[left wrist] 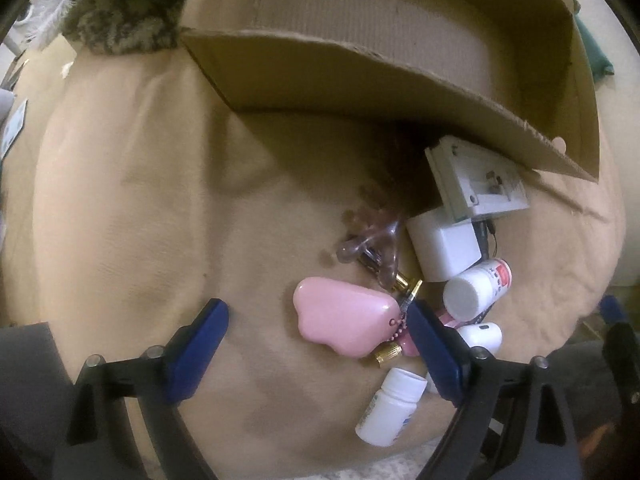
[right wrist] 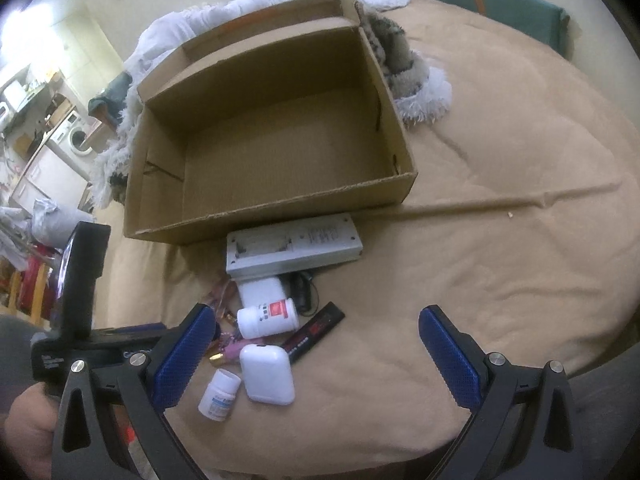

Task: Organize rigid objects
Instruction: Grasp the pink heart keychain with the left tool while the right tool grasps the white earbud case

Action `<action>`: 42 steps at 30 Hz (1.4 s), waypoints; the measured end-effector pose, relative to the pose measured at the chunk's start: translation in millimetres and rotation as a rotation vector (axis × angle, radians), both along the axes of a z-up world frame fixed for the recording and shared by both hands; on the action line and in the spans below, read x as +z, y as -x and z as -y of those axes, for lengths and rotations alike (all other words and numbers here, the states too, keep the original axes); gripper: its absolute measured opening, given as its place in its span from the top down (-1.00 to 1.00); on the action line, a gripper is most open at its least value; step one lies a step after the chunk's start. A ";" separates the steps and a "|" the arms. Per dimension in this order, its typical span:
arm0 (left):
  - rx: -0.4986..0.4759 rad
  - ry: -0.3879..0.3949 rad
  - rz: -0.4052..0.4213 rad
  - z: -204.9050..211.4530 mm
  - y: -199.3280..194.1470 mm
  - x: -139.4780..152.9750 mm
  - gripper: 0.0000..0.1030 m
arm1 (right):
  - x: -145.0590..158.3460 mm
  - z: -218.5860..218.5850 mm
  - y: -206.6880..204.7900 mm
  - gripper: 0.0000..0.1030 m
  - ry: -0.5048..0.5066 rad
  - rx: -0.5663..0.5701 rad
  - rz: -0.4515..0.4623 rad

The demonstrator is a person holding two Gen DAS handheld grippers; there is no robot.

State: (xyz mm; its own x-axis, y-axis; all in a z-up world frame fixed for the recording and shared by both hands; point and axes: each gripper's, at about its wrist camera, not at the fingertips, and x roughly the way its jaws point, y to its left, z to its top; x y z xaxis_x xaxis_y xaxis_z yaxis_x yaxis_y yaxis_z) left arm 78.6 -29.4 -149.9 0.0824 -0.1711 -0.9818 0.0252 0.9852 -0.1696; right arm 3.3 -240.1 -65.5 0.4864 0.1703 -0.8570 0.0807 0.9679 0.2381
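**Closing in on the pink case from above**

Sitting empty beyond both claws, the cardboard box (right wrist: 272,136) rests on the tan blanket (left wrist: 140,200), its near wall just past the heap of small things. The left gripper (left wrist: 318,330) points steeply down with its jaws wide apart, nothing pressed between them. The pink case (left wrist: 344,320) lies inside that gap, much closer to the right-hand pad (left wrist: 434,344) than to the other one. Its long axis runs roughly across the gap, slanting a little. The right gripper (right wrist: 312,356) hangs higher and farther back, jaws also spread and empty, so the left hand looks the nearer one. The white bottle (left wrist: 390,408) lies just below the right-hand pad, the small gold cap (left wrist: 387,354) between it and the case.
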 end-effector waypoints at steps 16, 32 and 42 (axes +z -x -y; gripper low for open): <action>-0.013 0.005 0.023 2.4 -1.7 -0.4 0.61 | -43.8 -3.2 -12.6 -0.71 -0.188 0.029 -0.205; 0.051 -0.010 0.131 -6.1 37.9 25.8 0.61 | -78.2 -61.7 -8.1 0.15 -0.012 0.170 -0.292; 0.067 -0.018 0.255 -35.1 51.4 90.0 0.61 | -43.0 -41.7 3.4 0.16 -0.099 0.139 -0.199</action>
State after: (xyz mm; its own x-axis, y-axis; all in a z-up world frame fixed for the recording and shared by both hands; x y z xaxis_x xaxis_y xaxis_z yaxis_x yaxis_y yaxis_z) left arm 27.2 5.8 -59.9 0.3385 -0.1398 -0.9305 -0.0007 0.9889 -0.1489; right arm -0.1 -198.4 -108.6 0.2760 0.3114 -0.9093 0.0029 0.9458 0.3248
